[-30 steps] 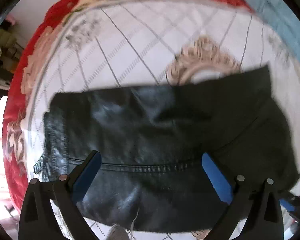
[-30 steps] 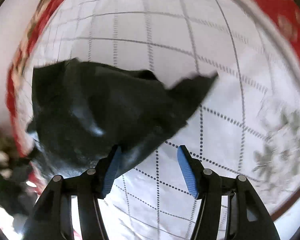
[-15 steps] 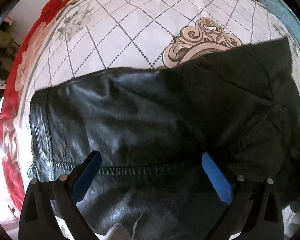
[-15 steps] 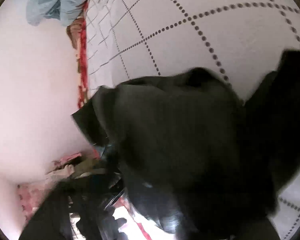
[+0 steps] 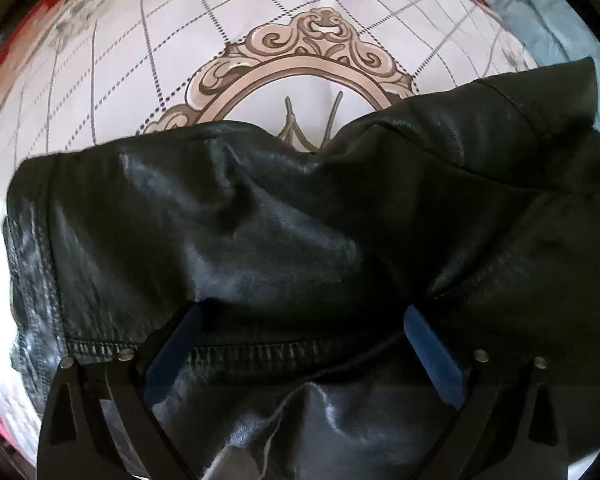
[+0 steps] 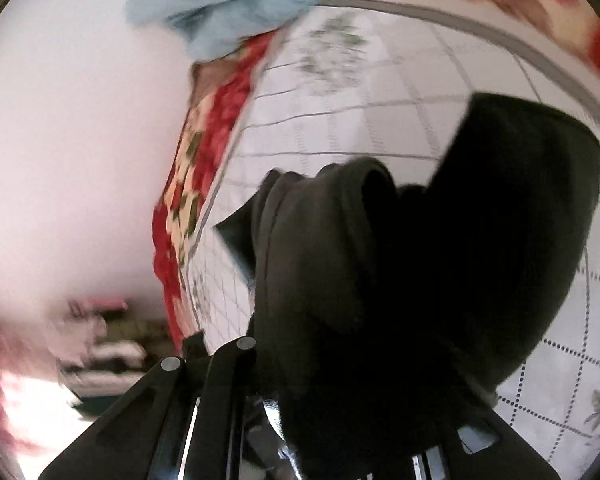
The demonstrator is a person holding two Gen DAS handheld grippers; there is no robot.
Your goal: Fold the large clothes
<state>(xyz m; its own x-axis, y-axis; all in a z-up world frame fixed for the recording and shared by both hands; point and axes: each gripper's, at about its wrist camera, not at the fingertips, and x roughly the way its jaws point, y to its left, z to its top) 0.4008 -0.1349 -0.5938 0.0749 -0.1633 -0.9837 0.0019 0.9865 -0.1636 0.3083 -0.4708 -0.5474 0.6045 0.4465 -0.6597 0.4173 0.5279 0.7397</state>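
Black leather jacket (image 5: pixel 284 240) spread on the quilted bedspread (image 5: pixel 260 40), one end lifted.

Left gripper (image 5: pixel 300 344) points straight down over a stitched seam running crosswise between its blue pads (image 5: pixel 432 356), which stand wide apart, clear of the leather. Right gripper (image 6: pixel 340 400) is nearer the work: its jaws are closing, nearly together, clamped on a bunched fold of jacket that hides the fingertips. No brand, label or writing reads.

Left gripper (image 5: pixel 300 344) jaws wide apart, pointing down; right gripper (image 6: pixel 340 412) jaws closing
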